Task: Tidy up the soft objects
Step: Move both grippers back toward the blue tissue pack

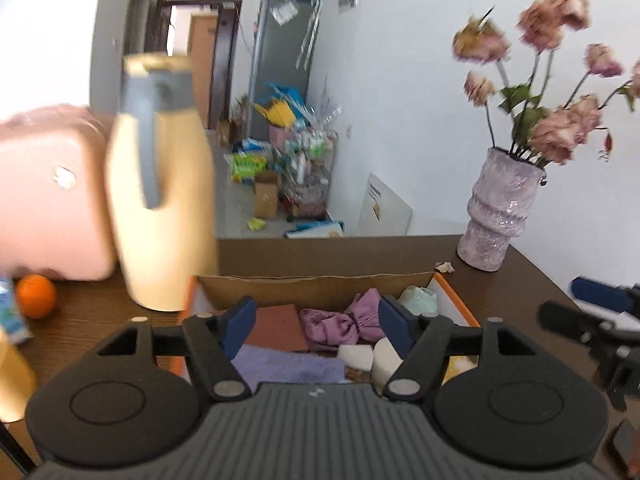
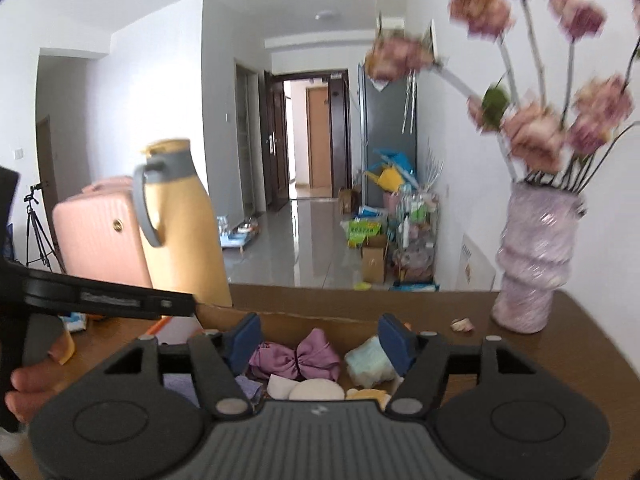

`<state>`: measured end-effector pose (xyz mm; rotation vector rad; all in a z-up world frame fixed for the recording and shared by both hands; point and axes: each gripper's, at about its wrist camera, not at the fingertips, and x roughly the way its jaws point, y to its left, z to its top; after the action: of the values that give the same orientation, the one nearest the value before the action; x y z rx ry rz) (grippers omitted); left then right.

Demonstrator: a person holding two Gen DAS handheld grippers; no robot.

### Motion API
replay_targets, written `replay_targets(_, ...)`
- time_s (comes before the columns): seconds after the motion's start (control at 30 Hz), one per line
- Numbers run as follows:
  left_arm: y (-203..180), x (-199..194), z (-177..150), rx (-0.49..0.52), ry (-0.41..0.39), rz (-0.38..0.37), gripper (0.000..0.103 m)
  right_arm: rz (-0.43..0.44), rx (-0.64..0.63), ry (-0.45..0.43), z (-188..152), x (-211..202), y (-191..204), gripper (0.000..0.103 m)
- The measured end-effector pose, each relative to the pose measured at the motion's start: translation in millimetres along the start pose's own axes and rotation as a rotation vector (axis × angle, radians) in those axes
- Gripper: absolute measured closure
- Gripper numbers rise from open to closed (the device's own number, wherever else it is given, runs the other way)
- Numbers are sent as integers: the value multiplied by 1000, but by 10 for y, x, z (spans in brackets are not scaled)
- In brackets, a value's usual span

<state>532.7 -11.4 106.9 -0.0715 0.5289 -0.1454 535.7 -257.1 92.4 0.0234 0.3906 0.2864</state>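
Both tools hang released above the cardboard box: the left gripper and right gripper stand with jaws apart, nothing between them. In the box lie a purple bow, a lilac towel, a mint pouch and white sponges. A yellow thermos jug stands by the box's left corner, a pink suitcase behind it, an orange near the table's left edge, a flower vase at its far right corner.

A yellow thermos jug stood beside a pink suitcase; an orange lay near them, and a lilac vase held dried roses.
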Motion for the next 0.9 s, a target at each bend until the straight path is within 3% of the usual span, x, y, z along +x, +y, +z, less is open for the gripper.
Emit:
replay_targets(0.07,-12,-328,-132,19,-31,48,26,-10,-10,-17,15,-245,0,31)
replay_targets(0.2,-22,-1116,-699,51,-160,168,22,-12,-19,-60,-135,-823,-4,25)
replay_targets(0.37,-132,-1967,-1584,67,-238,230,15,-21,-39,-122,-730,-1599,100,22)
replay_targets(0.5,-254,-2469,-2282,82,-233,298,13,23,-54,-173,-1332,-2217,235,16)
replay_targets(0.6,-310,-2718,-2635,73,-170,257,13,48,-20,-196,-1792,-2631,313,13)
replay_targets(0.7,-356,-2823,-2799,106,-166,224,11,58,8,-169,-2106,-2873,376,13)
replay_targets(0.9,-513,-2759,-2827,118,-140,180,11,22,-31,-110,-2349,-2992,475,13)
